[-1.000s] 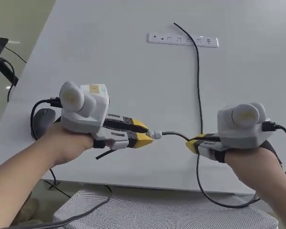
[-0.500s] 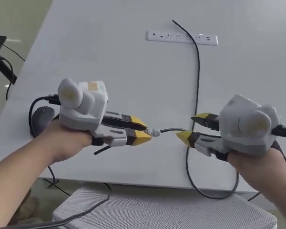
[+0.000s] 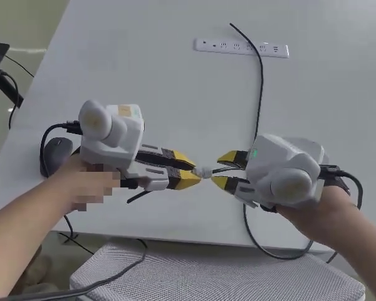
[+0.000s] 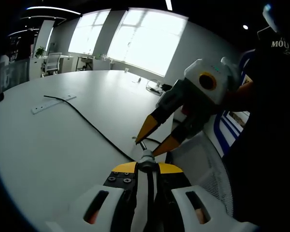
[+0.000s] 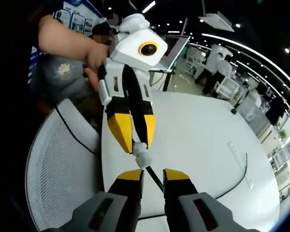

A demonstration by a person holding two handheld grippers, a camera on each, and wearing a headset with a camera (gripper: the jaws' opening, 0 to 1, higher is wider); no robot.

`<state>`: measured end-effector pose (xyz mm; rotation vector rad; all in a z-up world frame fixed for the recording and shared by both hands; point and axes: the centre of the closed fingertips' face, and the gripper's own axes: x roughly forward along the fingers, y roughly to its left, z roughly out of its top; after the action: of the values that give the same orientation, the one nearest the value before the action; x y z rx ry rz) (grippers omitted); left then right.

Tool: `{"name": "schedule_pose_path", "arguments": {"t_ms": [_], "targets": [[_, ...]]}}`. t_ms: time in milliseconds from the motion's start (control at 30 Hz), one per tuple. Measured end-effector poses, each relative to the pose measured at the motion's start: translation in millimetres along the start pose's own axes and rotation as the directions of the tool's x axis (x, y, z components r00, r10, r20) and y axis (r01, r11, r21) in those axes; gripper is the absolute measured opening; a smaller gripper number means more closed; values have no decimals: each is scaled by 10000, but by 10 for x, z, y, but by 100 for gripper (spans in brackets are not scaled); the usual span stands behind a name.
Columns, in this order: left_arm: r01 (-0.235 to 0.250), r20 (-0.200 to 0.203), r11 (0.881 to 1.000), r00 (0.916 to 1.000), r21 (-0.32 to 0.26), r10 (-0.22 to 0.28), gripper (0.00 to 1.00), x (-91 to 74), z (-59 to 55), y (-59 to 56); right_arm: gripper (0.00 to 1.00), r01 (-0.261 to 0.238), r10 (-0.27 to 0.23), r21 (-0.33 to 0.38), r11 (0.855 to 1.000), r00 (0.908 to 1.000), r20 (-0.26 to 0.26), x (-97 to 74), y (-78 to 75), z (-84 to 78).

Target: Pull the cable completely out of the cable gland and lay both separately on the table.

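White table [image 3: 175,75] below. My left gripper [image 3: 195,176] clamps the gland [image 3: 204,172]; the cable [image 3: 261,94] leaves it rightward, lengthwise between the parted jaws of my right gripper [image 3: 218,169].

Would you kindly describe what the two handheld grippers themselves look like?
The left gripper and right gripper share one build: white-grey moulded housings, black jaw arms, wedge-shaped yellow tips. A black lead leaves the back of each. The left carries a pale sticker on top; the right shows a small green light.
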<state>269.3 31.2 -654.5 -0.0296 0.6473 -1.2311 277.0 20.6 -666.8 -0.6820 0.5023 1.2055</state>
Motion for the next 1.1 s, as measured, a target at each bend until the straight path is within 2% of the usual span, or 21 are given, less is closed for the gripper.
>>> {"name": "schedule_pose_path", "arguments": {"t_ms": [133, 333, 467, 700, 800, 1100], "targets": [[17, 2, 10000, 10000, -24, -17, 14, 1, -1, 4, 4, 7, -9, -133, 9999, 9999, -162, 13, 11, -33], [29, -28, 10000, 10000, 2, -29, 14, 18, -6, 2, 3, 24, -28, -147, 9999, 9997, -262, 32, 17, -67], [-3, 50, 10000, 10000, 31, 3, 14, 24, 15, 9, 2, 175, -165, 324, 9993, 9994, -313, 32, -1, -94], [-26, 165, 9999, 9999, 131, 24, 14, 11, 33, 24, 1, 468, -401, 1029, 9936, 9970, -658, -10, -82, -241], [-33, 211, 9997, 9998, 247, 28, 14, 11, 43, 21, 1, 572, -454, 1567, 9860, 9959, -778, -29, -110, -310], [-25, 236, 9990, 9997, 443, 15, 14, 21, 63, 21, 1, 740, -512, 2301, 9704, 9933, -1039, -59, -128, -461]]}}
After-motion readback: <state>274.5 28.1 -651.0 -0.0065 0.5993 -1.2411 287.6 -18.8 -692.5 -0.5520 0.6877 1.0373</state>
